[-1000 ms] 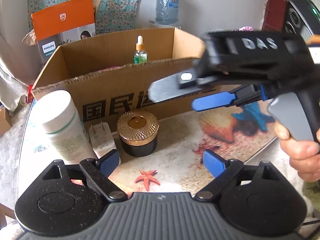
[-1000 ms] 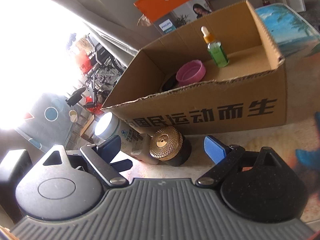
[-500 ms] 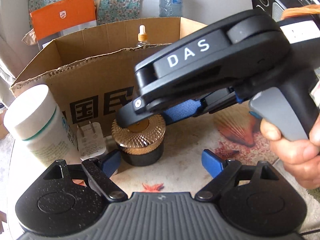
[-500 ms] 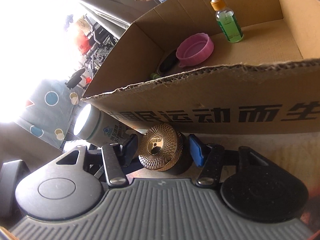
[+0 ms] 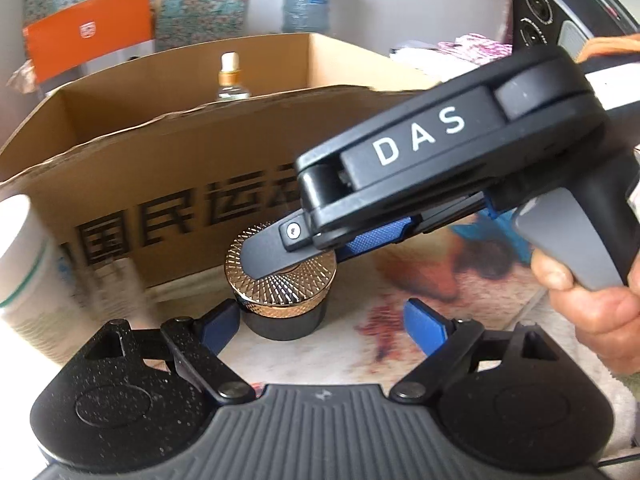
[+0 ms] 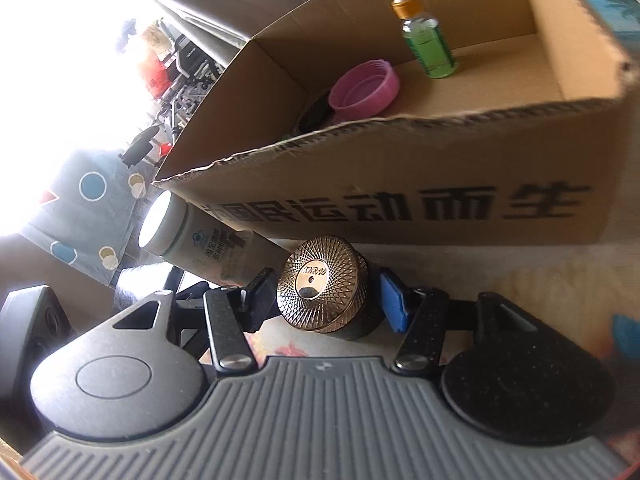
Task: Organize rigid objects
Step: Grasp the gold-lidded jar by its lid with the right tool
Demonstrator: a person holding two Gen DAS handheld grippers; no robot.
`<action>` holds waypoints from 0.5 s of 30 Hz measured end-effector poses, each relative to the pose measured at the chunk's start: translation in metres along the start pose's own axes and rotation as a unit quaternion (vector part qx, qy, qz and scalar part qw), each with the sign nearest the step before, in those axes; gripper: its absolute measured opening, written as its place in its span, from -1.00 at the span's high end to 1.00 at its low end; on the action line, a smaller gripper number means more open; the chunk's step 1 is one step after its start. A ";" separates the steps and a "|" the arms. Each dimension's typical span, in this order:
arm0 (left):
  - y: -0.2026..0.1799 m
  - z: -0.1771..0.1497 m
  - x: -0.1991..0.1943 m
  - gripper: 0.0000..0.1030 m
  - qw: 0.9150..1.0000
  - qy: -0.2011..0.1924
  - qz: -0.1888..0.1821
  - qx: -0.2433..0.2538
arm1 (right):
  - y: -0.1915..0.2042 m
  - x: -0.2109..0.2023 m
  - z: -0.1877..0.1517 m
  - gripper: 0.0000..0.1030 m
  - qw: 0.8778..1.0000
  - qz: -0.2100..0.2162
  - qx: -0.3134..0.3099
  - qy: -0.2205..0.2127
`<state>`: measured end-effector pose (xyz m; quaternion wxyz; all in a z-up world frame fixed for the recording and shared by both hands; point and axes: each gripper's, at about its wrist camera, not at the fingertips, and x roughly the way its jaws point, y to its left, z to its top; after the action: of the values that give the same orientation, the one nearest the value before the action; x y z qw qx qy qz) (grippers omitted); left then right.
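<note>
- Bracketing the gold-lidded jar (image 6: 322,296), the right gripper's (image 6: 324,300) fingers (image 6: 394,304) sit half-closed, just beside its lid; contact unclear.
- Jar stands on the desk (image 5: 352,356) against the cardboard box (image 6: 400,192).
- Left gripper (image 5: 320,326) fingers spread wide, empty.
- Right fingers narrowed from wide a second ago.

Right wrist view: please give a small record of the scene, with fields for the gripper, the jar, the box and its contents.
right gripper: jaws on both sides of the jar; contact unclear
jar: gold lid, dark body, standing on the table before the box
box: open cardboard
contents: green dropper bottle upright, pink lid
beside jar: white bottle
</note>
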<state>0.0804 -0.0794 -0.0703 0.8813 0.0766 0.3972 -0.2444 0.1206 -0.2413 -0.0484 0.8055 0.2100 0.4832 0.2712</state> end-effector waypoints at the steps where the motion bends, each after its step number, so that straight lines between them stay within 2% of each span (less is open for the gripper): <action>1: -0.004 0.000 0.000 -0.73 1.000 0.000 -0.006 0.004 | -0.004 -0.005 -0.002 -0.08 1.000 -0.004 0.004 -0.003; 8: -0.023 0.001 0.007 -0.74 0.999 -0.003 -0.043 0.029 | -0.026 -0.034 -0.016 -0.08 0.999 -0.024 0.037 -0.022; 12: -0.026 0.004 0.007 -0.73 0.999 -0.006 -0.044 0.015 | -0.034 -0.048 -0.021 -0.08 0.998 -0.026 0.049 -0.040; 15: -0.024 0.009 0.008 -0.74 0.999 -0.006 -0.031 0.014 | -0.039 -0.052 -0.020 -0.08 0.997 -0.024 0.058 -0.051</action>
<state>0.0791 -0.1064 -0.0683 0.8746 0.0753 0.3903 -0.2777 0.0922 -0.3030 -0.0463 0.8218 0.2582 0.4614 0.2123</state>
